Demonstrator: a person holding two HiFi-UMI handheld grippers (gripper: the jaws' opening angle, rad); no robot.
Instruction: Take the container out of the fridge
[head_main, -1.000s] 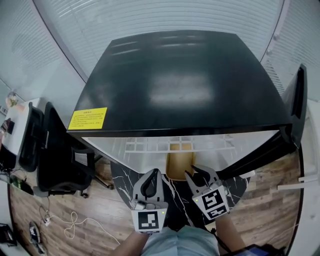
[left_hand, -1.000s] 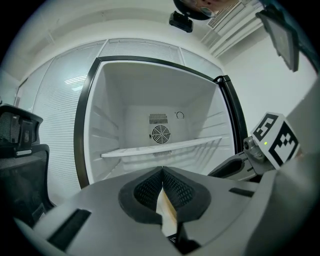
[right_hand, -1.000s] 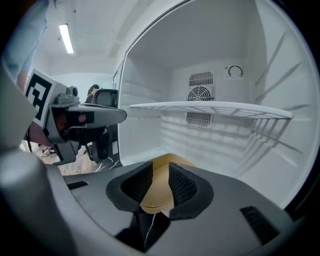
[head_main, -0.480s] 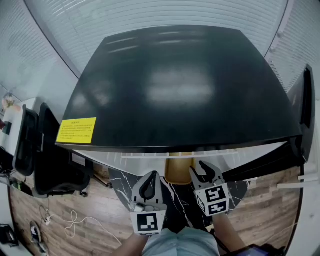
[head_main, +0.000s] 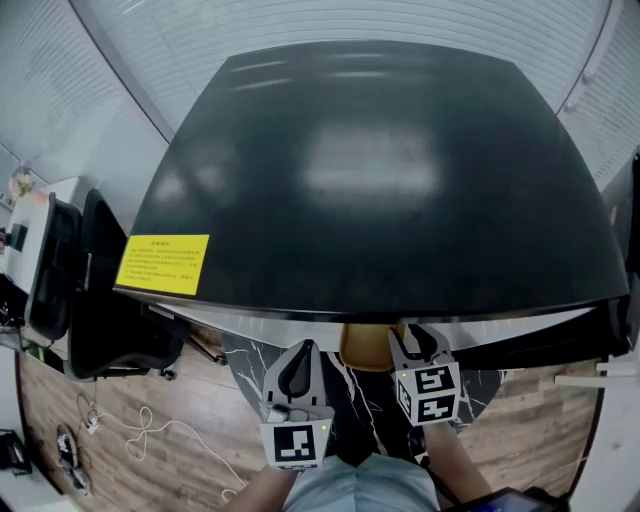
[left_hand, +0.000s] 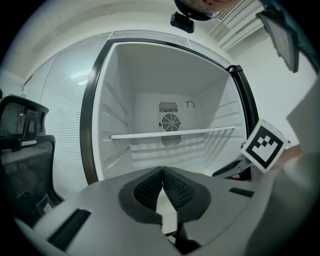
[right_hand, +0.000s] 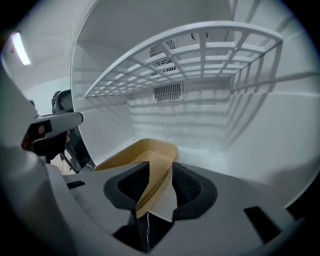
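Observation:
A tan container (right_hand: 148, 150) sits on the white floor of the open fridge (head_main: 380, 170). In the head view only its near end (head_main: 364, 346) shows under the fridge's black top. My right gripper (right_hand: 160, 167) reaches into the fridge with the container's near rim between its jaws. The jaws are opening: the rim leans on the left pad and a gap shows at the right pad. That gripper (head_main: 418, 338) is beside the container in the head view. My left gripper (left_hand: 163, 169) is shut on nothing, in front of the fridge (head_main: 302, 348).
A white wire shelf (right_hand: 200, 50) spans the fridge above the container. A fan grille (left_hand: 170, 121) sits in the back wall. The fridge door (head_main: 628, 300) stands open at the right. A black office chair (head_main: 100, 300) is at the left. The floor is wood with a cable (head_main: 150, 435).
The head view has moved forward, so the fridge top now hides the shelf and most of the container. My right gripper has straightened and gone further in beside the container. The left has barely moved.

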